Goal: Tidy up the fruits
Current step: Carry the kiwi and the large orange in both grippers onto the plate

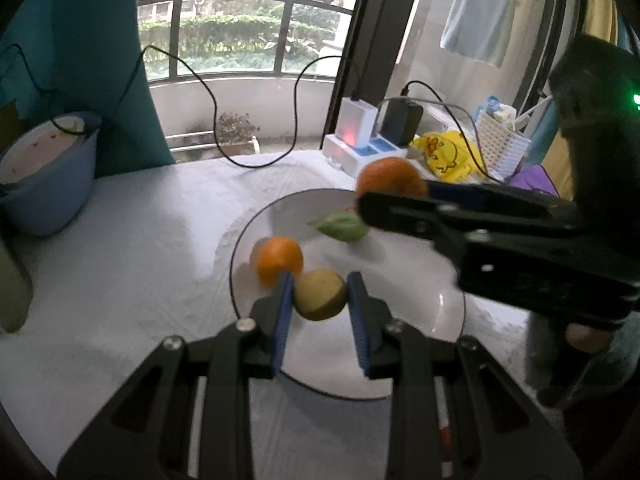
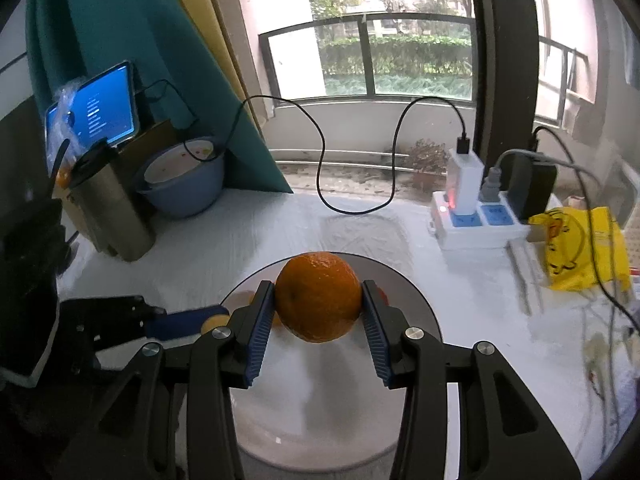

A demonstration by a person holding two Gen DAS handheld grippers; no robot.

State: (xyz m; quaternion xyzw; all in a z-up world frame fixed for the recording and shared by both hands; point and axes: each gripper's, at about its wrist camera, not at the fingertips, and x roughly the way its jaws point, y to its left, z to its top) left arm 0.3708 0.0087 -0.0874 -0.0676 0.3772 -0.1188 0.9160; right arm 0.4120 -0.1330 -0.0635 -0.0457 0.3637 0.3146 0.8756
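A white plate [image 1: 404, 356] lies on the white cloth. My left gripper [image 1: 320, 290] is shut on a yellow-green fruit [image 1: 320, 295] low over the plate. A small orange [image 1: 279, 260] lies on the plate just left of it, and a green leaf [image 1: 342, 226] lies further back. My right gripper [image 2: 318, 294] is shut on a large orange [image 2: 318, 297] and holds it above the plate [image 2: 416, 308]. In the left wrist view the right gripper comes in from the right with that orange [image 1: 390, 178]. The left gripper's fingers [image 2: 188, 322] show at the left in the right wrist view.
A blue bowl [image 1: 48, 184] and a steel flask [image 2: 108, 208] stand at the back left by a tablet [image 2: 94, 110]. A power strip with chargers [image 2: 476, 220], black cables, a yellow bag [image 2: 580, 248] and a white basket [image 1: 502, 146] are at the back right.
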